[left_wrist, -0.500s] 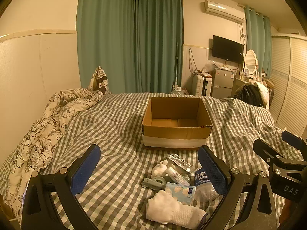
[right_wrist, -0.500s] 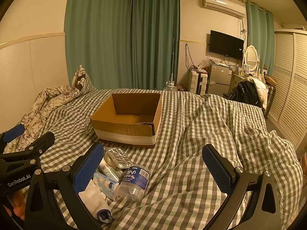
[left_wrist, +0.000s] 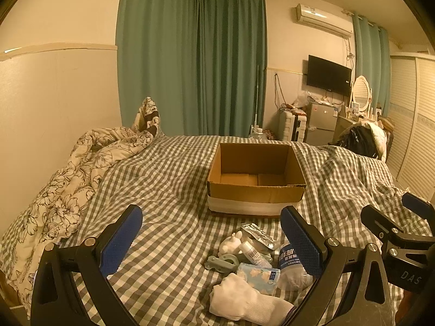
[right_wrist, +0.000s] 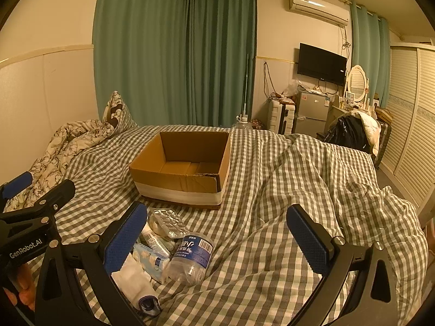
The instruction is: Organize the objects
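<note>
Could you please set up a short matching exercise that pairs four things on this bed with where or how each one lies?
Things:
1. cardboard box
2. water bottle
3. white sock
4. pill pack

Places or states:
A. nearest the camera in the pile, bunched up
B. open on top and empty, farther down the bed than the pile
C. lying on its side, blue label facing up
D. silver, at the far edge of the pile, closest to the box

Right pairs: 1-B, 2-C, 3-A, 4-D
</note>
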Available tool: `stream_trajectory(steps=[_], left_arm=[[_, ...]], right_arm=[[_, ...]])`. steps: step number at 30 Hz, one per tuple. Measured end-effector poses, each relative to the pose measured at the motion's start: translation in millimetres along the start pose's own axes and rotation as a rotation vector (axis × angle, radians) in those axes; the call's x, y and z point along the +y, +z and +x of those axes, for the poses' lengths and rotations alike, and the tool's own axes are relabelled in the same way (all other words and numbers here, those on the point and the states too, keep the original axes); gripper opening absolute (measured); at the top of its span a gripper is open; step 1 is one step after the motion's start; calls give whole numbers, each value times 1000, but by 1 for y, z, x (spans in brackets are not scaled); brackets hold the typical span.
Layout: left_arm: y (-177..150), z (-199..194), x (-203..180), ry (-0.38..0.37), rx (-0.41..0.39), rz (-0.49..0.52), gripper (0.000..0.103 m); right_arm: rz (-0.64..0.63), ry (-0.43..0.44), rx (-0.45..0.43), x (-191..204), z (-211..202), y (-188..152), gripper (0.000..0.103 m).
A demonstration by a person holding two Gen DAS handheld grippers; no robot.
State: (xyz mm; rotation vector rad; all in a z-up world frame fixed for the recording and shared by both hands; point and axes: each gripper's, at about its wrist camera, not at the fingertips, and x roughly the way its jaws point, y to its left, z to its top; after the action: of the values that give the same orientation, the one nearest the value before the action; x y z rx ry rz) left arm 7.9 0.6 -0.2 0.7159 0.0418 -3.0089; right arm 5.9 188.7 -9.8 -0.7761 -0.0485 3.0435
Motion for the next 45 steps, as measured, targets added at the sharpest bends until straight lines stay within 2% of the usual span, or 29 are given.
stream_trajectory(steps=[8, 16, 28, 33, 41, 45], left_arm=[[6, -8, -3, -15, -8, 7, 103], [13, -29, -6, -30, -31, 18, 103], [-11, -19, -22, -36, 48, 40, 103], [-35, 3, -29, -30, 122, 53, 103], [-98, 67, -36, -23, 351, 88, 103], [-126, 86, -45, -67, 437, 107, 103]], right_arm=[[-8, -3, -3, 2, -8, 5, 103], [-16, -4, -52, 3, -39, 16, 103], [-16, -30, -25, -9, -48, 7, 103], [-24, -41, 13, -10, -35, -3, 103], [-16, -47, 94, -17, 0, -24, 103], [-15, -48, 136, -18, 18, -35, 103]])
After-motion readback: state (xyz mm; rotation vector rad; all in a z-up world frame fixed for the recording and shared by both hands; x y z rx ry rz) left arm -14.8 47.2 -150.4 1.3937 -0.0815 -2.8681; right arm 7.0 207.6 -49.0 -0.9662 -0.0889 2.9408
